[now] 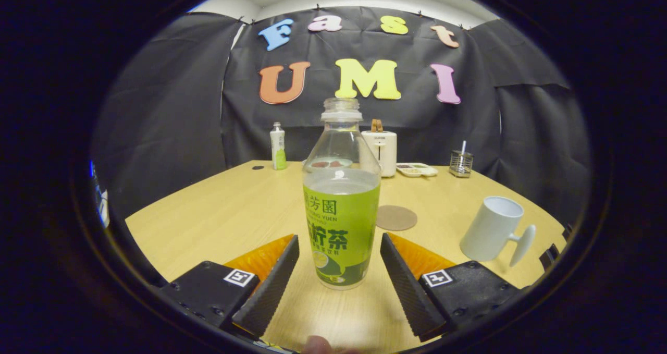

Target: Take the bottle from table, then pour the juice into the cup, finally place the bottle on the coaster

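A clear plastic bottle (pixel 341 208) with a green label and green juice stands upright on the wooden table (pixel 224 218), uncapped at its neck. It stands between my two fingers, with a gap on each side, so neither pad touches it. My gripper (pixel 340 249) is open around it. A round brown coaster (pixel 396 217) lies on the table just beyond the bottle, slightly to the right. A white cup (pixel 493 229) with a handle stands farther right, beyond the right finger (pixel 409 283).
At the back of the table stand a small white and green bottle (pixel 278 146), a white toaster (pixel 381 149), a flat tray with food (pixel 416 170) and a wire holder (pixel 461 162). A small dark spot (pixel 258 167) lies near the far left edge.
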